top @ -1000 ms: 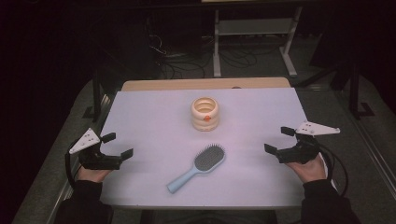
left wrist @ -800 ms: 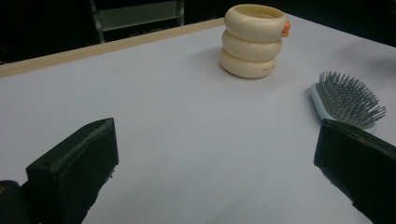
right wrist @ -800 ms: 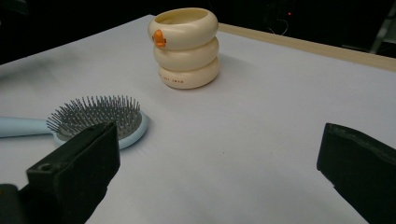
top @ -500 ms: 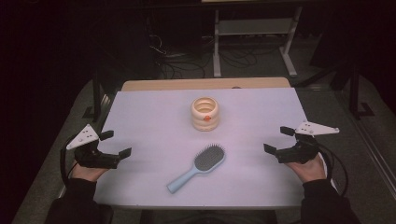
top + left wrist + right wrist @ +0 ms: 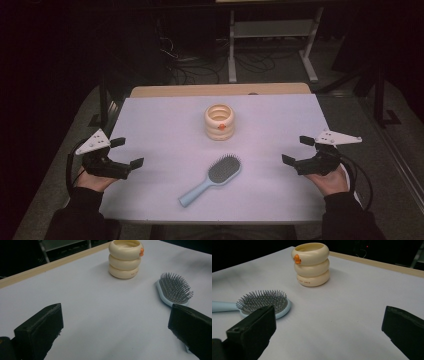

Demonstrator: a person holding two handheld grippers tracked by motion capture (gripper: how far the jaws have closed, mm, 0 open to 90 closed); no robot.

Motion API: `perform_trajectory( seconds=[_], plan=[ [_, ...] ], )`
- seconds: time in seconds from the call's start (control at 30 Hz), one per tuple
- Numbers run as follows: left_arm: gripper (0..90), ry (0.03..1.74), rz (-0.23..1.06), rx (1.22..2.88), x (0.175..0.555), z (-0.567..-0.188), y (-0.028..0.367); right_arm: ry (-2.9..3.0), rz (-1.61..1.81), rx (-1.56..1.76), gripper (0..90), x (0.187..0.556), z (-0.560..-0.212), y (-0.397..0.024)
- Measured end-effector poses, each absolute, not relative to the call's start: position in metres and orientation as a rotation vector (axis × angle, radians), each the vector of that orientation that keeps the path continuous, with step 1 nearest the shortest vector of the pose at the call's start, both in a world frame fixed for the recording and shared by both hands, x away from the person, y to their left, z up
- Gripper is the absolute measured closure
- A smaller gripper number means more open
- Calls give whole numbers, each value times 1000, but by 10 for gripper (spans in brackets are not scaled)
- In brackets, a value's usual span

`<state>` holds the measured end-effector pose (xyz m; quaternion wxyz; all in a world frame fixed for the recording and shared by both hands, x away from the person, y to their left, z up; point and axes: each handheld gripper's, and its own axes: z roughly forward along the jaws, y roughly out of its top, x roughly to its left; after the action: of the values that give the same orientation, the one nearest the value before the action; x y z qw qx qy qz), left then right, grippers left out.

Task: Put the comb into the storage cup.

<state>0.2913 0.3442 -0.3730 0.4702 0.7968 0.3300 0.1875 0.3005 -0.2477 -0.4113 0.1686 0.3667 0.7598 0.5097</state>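
On the pale table we rest our left tongs at nine o'clock and right tongs at three, both released and empty.

Small print on the cup's bottom ring is too tiny to read; the brush handle runs off the right gripper view's left edge, head partly behind a jaw.

I'm looking at a pale lilac tabletop with a wooden far edge. Behind it, a dim room: a white metal stand and tangled cables on dark floor.
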Motion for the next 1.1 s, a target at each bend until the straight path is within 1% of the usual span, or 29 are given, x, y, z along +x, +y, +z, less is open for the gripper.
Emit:
perform_trajectory(
  seconds=[0.6, 0.93, 1.1],
  plan=[
    [0, 752, 450, 2039, 302, -356, 325, 2170, 1442, 1037, 0, 300, -412, -247],
    [0, 698, 423, 2100, 309, -349, 305, 2172, 1441, 1036, 0, 300, -412, -247],
    [0, 670, 387, 2123, 310, -350, 295, 2171, 1441, 1038, 0, 299, -412, -247]
  ],
)
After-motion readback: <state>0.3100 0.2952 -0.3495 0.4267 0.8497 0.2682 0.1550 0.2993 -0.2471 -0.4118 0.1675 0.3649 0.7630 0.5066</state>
